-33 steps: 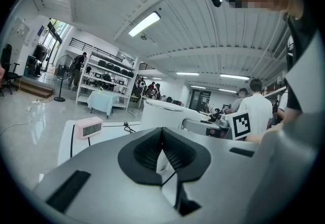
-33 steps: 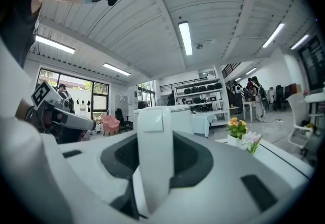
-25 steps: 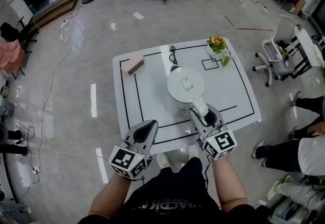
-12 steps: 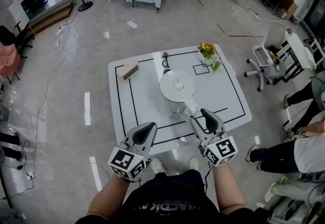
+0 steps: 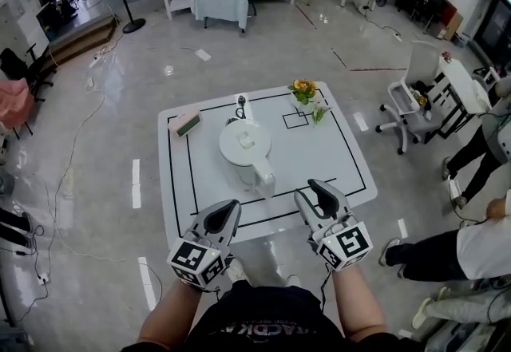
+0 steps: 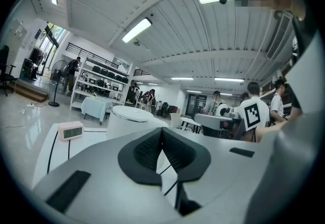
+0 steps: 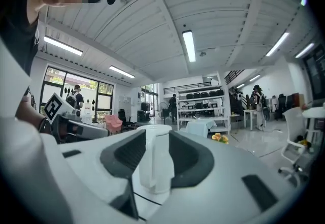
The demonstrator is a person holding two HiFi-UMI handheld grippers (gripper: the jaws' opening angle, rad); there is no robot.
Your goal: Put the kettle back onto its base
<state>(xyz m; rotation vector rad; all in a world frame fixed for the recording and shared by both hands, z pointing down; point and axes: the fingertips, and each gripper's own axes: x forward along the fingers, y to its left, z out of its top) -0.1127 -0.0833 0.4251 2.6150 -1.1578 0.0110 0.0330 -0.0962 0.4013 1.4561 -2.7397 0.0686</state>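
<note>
The white kettle (image 5: 243,151) stands upright on the white table (image 5: 335,152), its handle turned toward me; what it stands on is hidden beneath it. My right gripper (image 5: 318,191) hangs at the table's front edge, a short way back from the handle. Its jaws have just been closing and stand open with nothing between them; in the right gripper view (image 7: 156,137) the kettle (image 7: 155,167) shows beyond the gap. My left gripper (image 5: 227,211) is shut and empty at the front edge, left of the kettle. In the left gripper view (image 6: 162,132) the kettle (image 6: 131,119) rises behind the meeting jaws.
A pink clock (image 5: 185,123) lies at the table's far left and a small flower pot (image 5: 303,91) at the far right, beside a black-outlined square (image 5: 295,120). A cord (image 5: 239,108) lies behind the kettle. An office chair (image 5: 411,103) and people (image 5: 479,239) are on the right.
My right gripper has come off the kettle's handle and drawn back toward me. The left gripper has also pulled back. The kettle stays standing on the table.
</note>
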